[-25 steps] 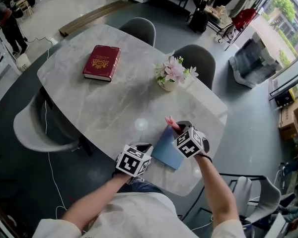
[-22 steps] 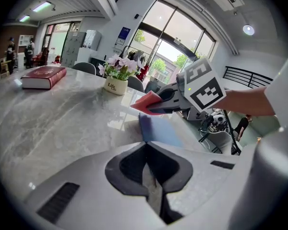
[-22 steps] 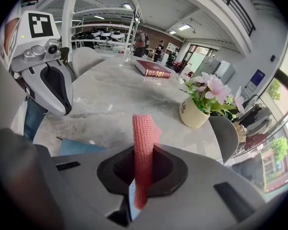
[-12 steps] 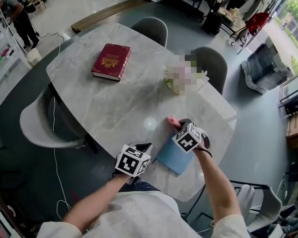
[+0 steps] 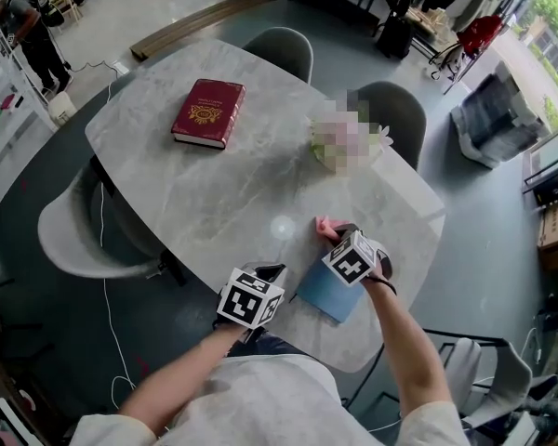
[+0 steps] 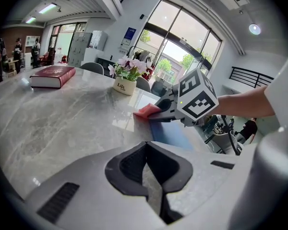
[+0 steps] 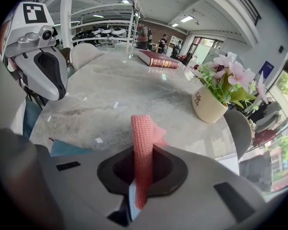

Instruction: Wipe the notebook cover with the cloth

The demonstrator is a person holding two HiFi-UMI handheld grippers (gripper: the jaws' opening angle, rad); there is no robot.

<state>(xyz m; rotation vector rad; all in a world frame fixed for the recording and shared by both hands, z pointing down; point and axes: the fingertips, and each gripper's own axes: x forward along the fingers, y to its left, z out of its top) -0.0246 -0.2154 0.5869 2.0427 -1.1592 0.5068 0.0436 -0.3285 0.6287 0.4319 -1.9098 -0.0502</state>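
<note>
Blue notebook (image 5: 327,293) sits in the lower middle of the head view, right at the near edge of the grey marble desk (image 5: 223,193). You only get part of it though, since the right gripper (image 5: 333,238) and its marker cube cover the top corner. In the right gripper view just a blue corner peeks out at lower left.

The right gripper's fingers are clamped on the pink cloth (image 5: 324,227). Its free end pokes up past the notebook's far corner, and honestly I can't tell if it touches the cover or the desk. The bottom of the cloth disappears down between the fingers.

Left gripper (image 5: 268,275) is just left of the notebook, fingers closed together with nothing in them. From above they're mostly tucked under its own cube.

Other stuff: a red book (image 5: 208,112) in the upper left part of the desk, well apart from everything. The flower pot (image 7: 209,104) stands beyond the notebook, only clear in the gripper views. There are grey chairs at the far side (image 5: 284,52) and the left (image 5: 74,240), and a person (image 5: 33,31) stands in the top left corner.
</note>
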